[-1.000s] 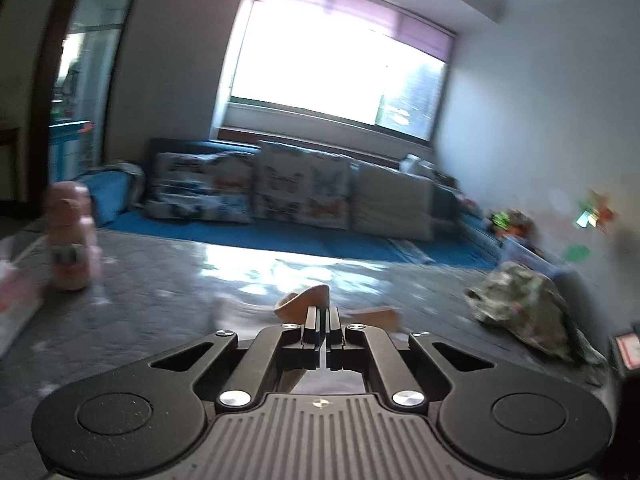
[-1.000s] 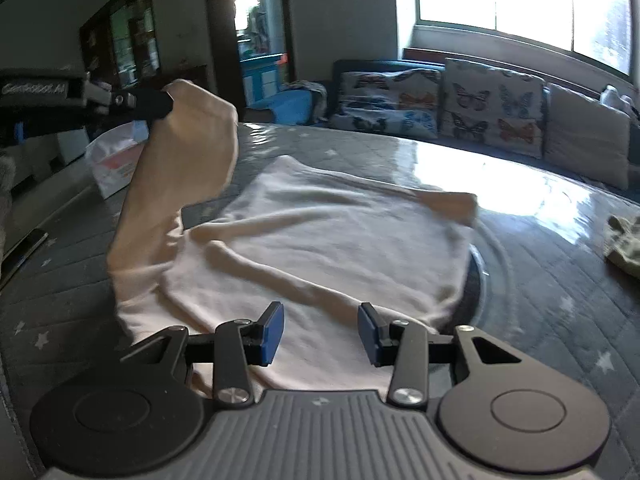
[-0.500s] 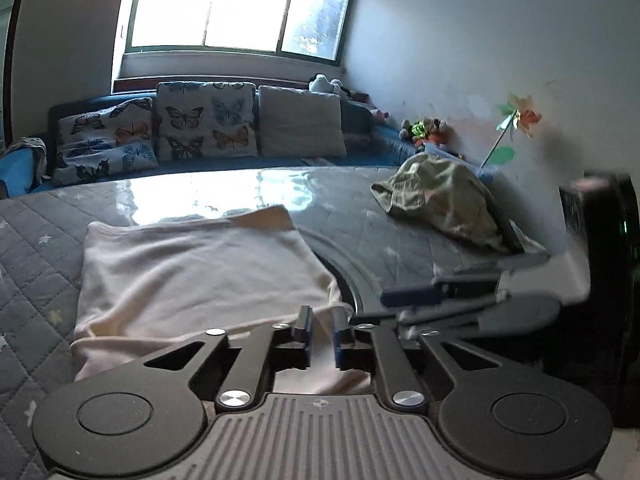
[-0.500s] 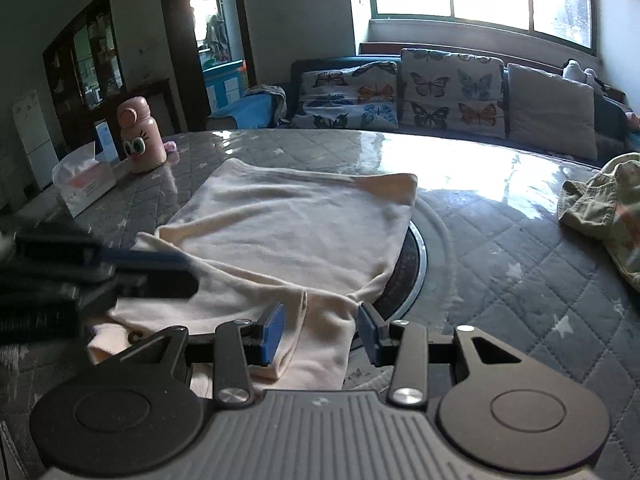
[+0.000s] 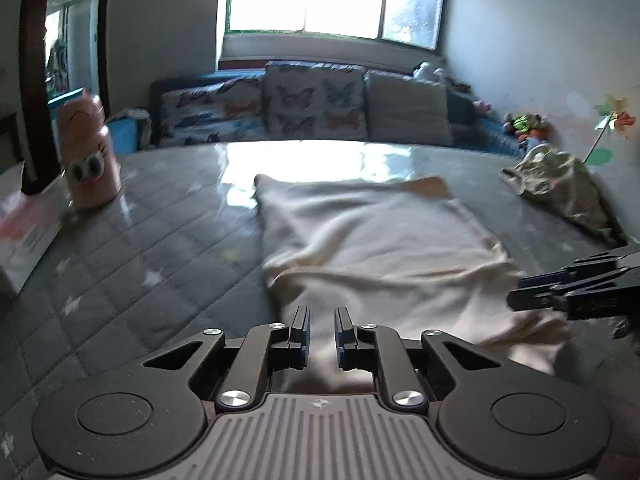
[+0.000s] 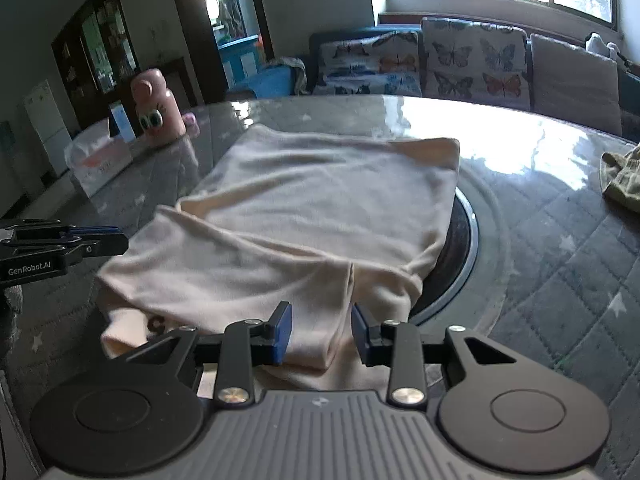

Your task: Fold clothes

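Observation:
A cream garment (image 5: 372, 240) lies flat on the round grey quilted table (image 5: 132, 256), its sleeve folded over the near part; it also shows in the right wrist view (image 6: 320, 208). My left gripper (image 5: 322, 322) is open and empty, hovering over the garment's near left edge; it also shows in the right wrist view (image 6: 104, 240). My right gripper (image 6: 320, 326) is open and empty above the near edge, over the folded sleeve, and shows at the right of the left wrist view (image 5: 532, 292).
A pink bottle with cartoon eyes (image 5: 88, 152) and a tissue pack (image 5: 24, 236) stand at the table's left. A crumpled olive garment (image 5: 560, 180) lies at the right. A round turntable ring (image 6: 468, 236) sits under the garment. A sofa with cushions (image 5: 316, 104) is behind.
My left gripper carried the sleeve across and laid it on the garment, then opened and drew back to the left. My right gripper stayed open and shifted slightly.

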